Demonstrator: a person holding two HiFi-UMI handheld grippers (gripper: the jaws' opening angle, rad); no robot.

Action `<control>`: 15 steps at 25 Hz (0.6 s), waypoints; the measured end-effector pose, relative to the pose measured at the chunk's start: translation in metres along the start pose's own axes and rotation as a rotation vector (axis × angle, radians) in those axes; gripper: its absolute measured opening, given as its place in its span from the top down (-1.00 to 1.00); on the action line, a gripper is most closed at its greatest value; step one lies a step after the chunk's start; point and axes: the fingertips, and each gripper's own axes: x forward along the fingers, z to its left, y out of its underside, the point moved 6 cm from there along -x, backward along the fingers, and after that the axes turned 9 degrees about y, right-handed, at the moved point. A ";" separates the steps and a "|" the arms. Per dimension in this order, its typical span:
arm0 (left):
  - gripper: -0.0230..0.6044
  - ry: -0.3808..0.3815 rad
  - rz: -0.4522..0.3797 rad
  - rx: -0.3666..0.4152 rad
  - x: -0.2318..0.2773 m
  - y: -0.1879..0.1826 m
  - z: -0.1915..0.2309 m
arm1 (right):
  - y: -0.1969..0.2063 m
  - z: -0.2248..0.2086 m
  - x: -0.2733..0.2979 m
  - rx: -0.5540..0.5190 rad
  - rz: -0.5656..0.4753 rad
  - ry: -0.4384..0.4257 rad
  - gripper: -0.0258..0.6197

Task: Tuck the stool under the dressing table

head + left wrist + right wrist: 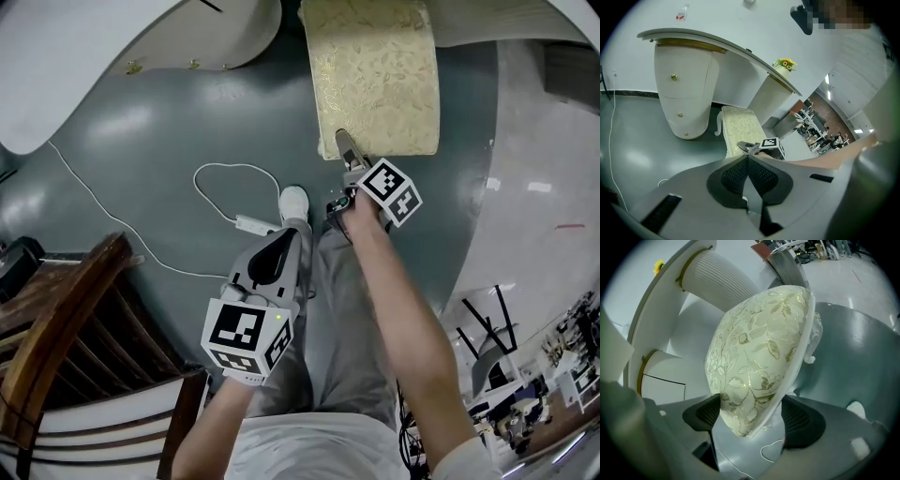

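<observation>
My right tool (751, 416) is clenched on the stool's (759, 352) near corner; my left tool (748, 164) is closed and empty. The stool stands on the floor (169, 131) before the table (693, 37). I judge it light, with a squashy cushion and a stiff frame, so the rim is the place to grip.

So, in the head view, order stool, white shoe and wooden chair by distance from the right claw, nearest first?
1. Gold-patterned cushioned stool, in the right claw.
2. White shoe, lower left.
3. Brown wooden chair, far lower left.
</observation>
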 end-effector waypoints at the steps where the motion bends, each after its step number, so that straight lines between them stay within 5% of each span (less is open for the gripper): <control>1: 0.90 -0.001 -0.001 -0.001 0.002 -0.005 0.001 | -0.005 0.004 0.003 -0.006 -0.002 0.001 -0.39; 5: 0.90 -0.002 -0.007 0.003 0.011 -0.035 0.010 | -0.032 0.032 0.020 -0.031 -0.012 0.000 -0.39; 15: 0.90 -0.010 -0.051 -0.015 0.019 -0.036 0.008 | -0.048 0.059 0.045 -0.068 0.009 -0.035 -0.37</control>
